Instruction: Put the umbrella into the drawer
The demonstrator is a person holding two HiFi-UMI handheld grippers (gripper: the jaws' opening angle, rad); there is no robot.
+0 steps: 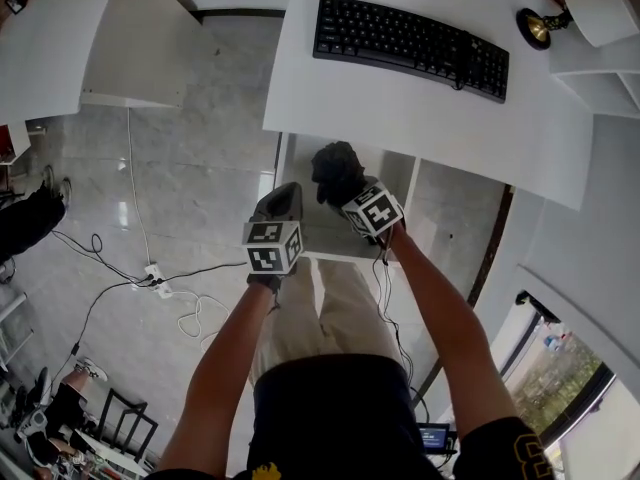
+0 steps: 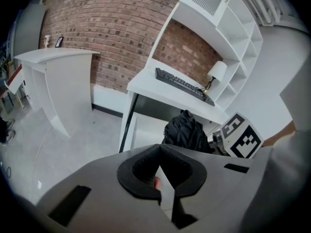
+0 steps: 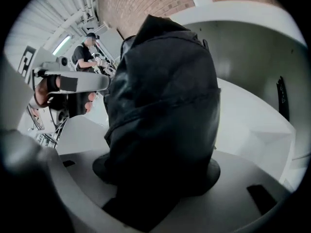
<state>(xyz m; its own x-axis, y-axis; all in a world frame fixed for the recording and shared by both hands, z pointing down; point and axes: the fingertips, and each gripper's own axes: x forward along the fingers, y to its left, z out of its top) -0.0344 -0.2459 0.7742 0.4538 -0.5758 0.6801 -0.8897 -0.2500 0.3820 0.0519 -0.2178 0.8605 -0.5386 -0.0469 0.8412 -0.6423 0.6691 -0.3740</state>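
Note:
My right gripper [image 1: 347,194] is shut on a folded black umbrella [image 1: 336,171], which it holds over the open white drawer [image 1: 400,173] under the desk. In the right gripper view the umbrella [image 3: 163,96] fills the middle and hides the jaws' tips; the drawer's white inside [image 3: 252,125] shows behind it. My left gripper [image 1: 283,196] hangs just left of the umbrella, shut with nothing in it. In the left gripper view its pads [image 2: 146,171] meet at the tip, and the umbrella [image 2: 187,131] and the drawer's front [image 2: 146,130] lie ahead.
A white desk [image 1: 400,98] above the drawer carries a black keyboard [image 1: 410,40] and a small lamp [image 1: 585,13]. White shelves [image 2: 228,42] rise at the right. Another white counter [image 1: 90,38] stands at the left; cables and a power strip [image 1: 155,280] lie on the grey floor.

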